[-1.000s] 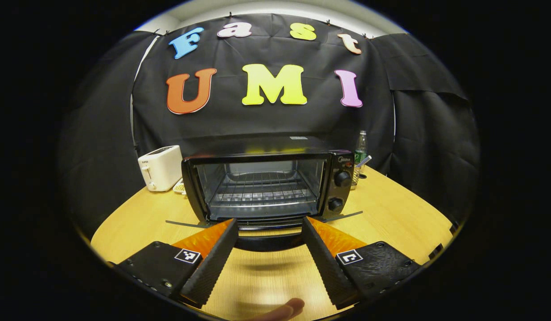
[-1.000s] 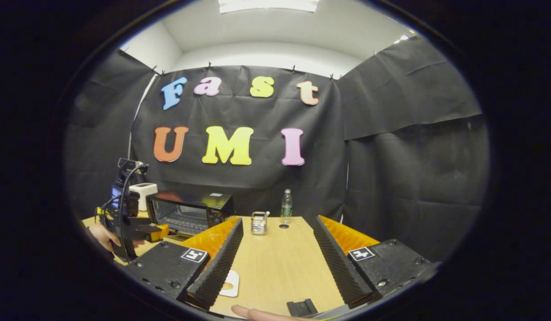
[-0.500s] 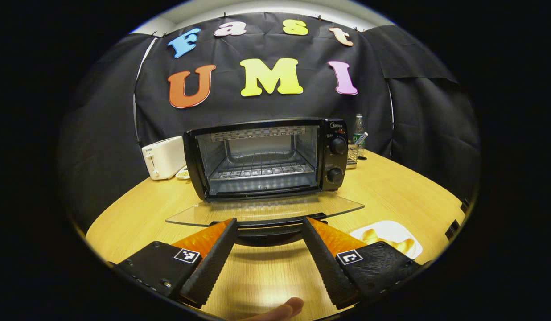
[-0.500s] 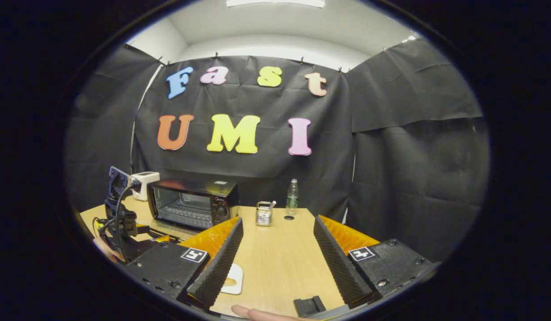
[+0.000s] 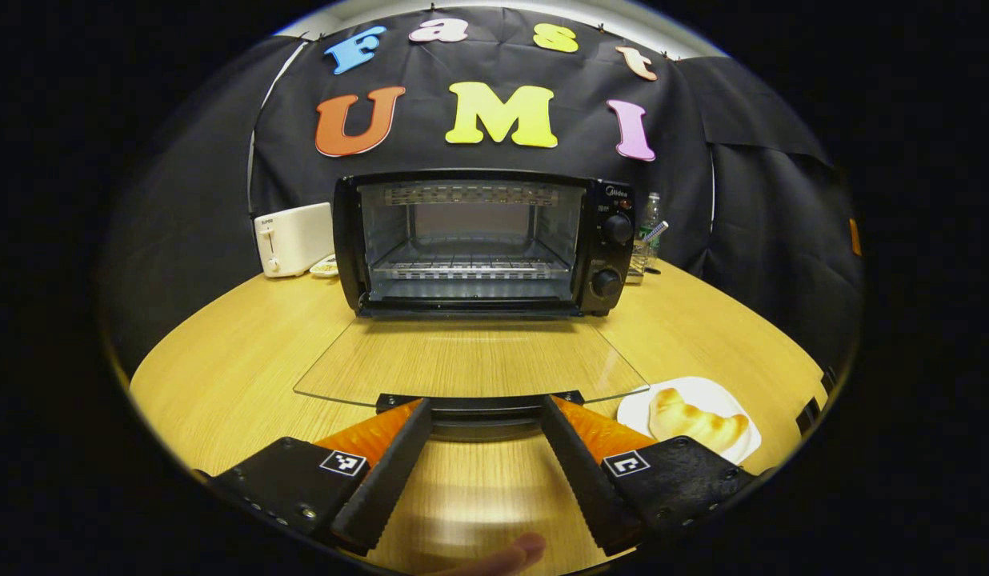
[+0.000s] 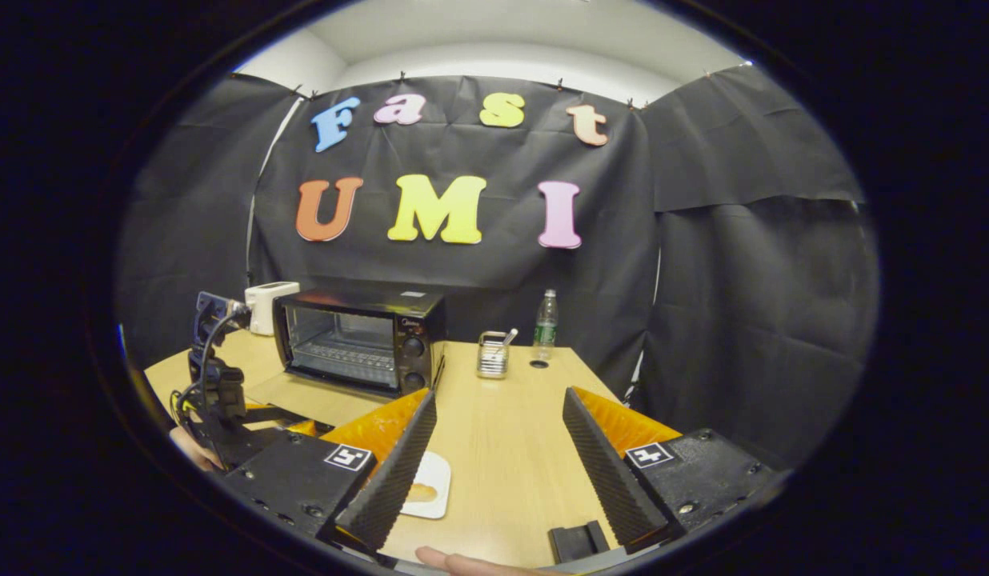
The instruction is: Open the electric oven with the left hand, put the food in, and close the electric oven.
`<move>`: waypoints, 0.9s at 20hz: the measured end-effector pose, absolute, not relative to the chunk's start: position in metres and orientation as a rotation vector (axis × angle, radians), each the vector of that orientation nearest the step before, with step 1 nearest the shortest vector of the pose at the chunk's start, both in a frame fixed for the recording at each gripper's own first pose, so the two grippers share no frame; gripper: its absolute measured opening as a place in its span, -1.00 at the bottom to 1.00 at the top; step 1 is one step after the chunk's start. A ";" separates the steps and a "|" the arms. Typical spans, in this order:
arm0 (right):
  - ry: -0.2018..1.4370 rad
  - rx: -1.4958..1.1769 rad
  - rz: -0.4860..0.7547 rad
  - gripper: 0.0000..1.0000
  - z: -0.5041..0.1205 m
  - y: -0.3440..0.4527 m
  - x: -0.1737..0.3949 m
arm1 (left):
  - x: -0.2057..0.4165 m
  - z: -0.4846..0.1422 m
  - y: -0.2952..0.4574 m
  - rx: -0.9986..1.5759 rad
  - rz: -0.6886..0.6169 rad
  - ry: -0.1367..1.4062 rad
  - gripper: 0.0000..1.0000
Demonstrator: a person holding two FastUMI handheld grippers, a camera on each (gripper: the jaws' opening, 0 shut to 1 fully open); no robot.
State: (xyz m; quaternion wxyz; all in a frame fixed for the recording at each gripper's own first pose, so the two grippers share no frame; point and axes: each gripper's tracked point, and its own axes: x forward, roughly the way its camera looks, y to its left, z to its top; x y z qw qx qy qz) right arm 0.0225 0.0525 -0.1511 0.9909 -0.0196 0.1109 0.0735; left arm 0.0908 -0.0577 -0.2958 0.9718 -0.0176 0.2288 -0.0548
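So the black electric oven with the two round knobs (image 5: 482, 240) sits straight ahead of the left gripper (image 5: 482, 416), with its glass door (image 5: 470, 368) dropped all the way down and lying flat over the light wooden table (image 5: 222, 376). The door's dark handle bar (image 5: 480, 410) is right at the fingertips, between the two black ribbed fingers (image 5: 382, 476), but the jaws stand wide apart and I can't tell if either finger really touches it. The tips cover the handle's ends.

The oven cavity is wide open, with the wire rack (image 5: 470, 268) across the middle and free room above it. The door's front edge reaches nearly to the gripper, so the bare table is mostly off to either side of the glass.

The food, a golden croissant-looking pastry (image 5: 690, 420), sits on a white plate (image 5: 646, 404) just right of the left gripper, beside the door's right corner. The plate's near edge is hidden behind the finger mount.

The right gripper (image 6: 498, 396) hangs over bare table, spread wide, holding nothing. Its left finger cuts off most of the plate, so only a sliver of pastry peeks out. Farther left there's the left gripper with a bit of a hand, mostly dark and hard to make out. A fingertip pokes in along the bottom edge of both views.
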 end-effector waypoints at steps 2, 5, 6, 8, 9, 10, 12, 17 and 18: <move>0.256 -0.032 0.188 1.00 -0.168 0.060 0.025 | 0.090 -0.294 -0.054 -0.056 -0.111 0.465 0.84; 0.334 0.003 0.258 0.97 -0.199 0.075 0.029 | 0.082 -0.274 -0.041 -0.065 -0.095 0.435 0.84; 0.359 0.015 0.287 0.94 -0.210 0.083 0.030 | 0.077 -0.263 -0.038 -0.068 -0.094 0.417 0.84; 0.414 0.032 0.347 1.00 -0.232 0.099 0.034 | 0.063 -0.232 -0.032 -0.067 -0.097 0.355 0.84; 0.438 0.039 0.369 0.98 -0.242 0.105 0.036 | 0.055 -0.216 -0.029 -0.064 -0.092 0.323 0.84; 0.462 0.042 0.390 0.96 -0.252 0.112 0.036 | 0.046 -0.202 -0.027 -0.060 -0.091 0.296 0.83; 0.500 0.041 0.416 0.93 -0.269 0.124 0.038 | 0.028 -0.173 -0.017 -0.041 -0.080 0.242 0.83; 0.560 0.027 0.484 0.76 -0.296 0.158 0.043 | -0.012 -0.093 0.012 -0.027 -0.040 0.087 0.82; 0.566 0.025 0.499 0.70 -0.298 0.166 0.041 | -0.019 -0.083 0.016 -0.045 -0.034 0.071 0.82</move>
